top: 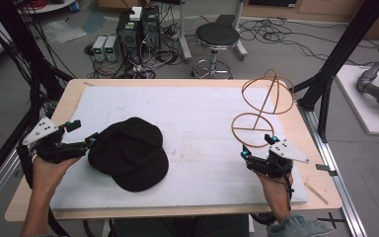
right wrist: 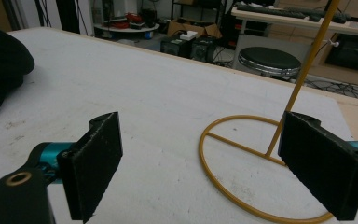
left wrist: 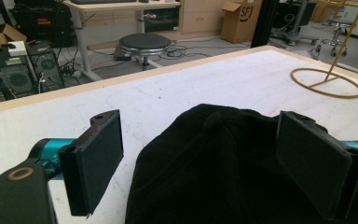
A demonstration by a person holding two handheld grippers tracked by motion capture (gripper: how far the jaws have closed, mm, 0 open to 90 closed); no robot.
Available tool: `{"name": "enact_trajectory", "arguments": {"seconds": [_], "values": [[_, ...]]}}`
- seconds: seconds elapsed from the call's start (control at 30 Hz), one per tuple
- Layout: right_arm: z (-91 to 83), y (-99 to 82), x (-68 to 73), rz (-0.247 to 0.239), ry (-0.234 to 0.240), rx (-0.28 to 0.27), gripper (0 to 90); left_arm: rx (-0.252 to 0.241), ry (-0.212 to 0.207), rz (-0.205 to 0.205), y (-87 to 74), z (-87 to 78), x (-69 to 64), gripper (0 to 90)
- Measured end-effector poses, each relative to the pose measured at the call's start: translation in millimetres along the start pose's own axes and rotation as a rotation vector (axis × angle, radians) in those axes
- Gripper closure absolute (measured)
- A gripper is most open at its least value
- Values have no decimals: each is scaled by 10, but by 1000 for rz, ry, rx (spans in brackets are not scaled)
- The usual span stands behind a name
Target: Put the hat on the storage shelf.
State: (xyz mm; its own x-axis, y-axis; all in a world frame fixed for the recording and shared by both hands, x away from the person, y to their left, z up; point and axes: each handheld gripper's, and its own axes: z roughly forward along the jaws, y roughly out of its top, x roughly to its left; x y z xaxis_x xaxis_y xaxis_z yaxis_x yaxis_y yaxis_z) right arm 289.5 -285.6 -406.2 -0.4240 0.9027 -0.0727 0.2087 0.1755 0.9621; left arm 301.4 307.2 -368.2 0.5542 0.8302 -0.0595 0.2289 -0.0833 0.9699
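A black cap [top: 128,153] lies on the white mat [top: 197,108], left of centre. My left gripper [top: 84,132] sits at the cap's left edge, open, its jaws reaching along the cap's near side. In the left gripper view the cap [left wrist: 223,158] lies between the wide-apart jaws of that gripper [left wrist: 200,140]. A golden wire hat stand [top: 261,106] stands at the right rear. My right gripper [top: 256,145] is open just in front of its base ring. In the right gripper view, the base ring [right wrist: 223,186] and pole [right wrist: 303,74] lie ahead of the open gripper [right wrist: 200,140].
The mat covers most of the wooden table [top: 74,89]. Beyond the far edge stand a black stool [top: 217,37] and computer towers [top: 138,27] among cables. A black frame post [top: 325,84] rises by the table's right rear corner.
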Motion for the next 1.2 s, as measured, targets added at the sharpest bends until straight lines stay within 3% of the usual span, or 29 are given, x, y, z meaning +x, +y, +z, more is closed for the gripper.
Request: {"name": "enact_trajectory", "arguments": {"seconds": [0.87, 1.2], "values": [[-11, -10, 9, -11, 7, 10, 134, -2, -1, -8, 15, 0, 7, 159], [-2, -16, 24, -14, 7, 21, 134, -3, -4, -1, 28, 97, -36, 159]]}}
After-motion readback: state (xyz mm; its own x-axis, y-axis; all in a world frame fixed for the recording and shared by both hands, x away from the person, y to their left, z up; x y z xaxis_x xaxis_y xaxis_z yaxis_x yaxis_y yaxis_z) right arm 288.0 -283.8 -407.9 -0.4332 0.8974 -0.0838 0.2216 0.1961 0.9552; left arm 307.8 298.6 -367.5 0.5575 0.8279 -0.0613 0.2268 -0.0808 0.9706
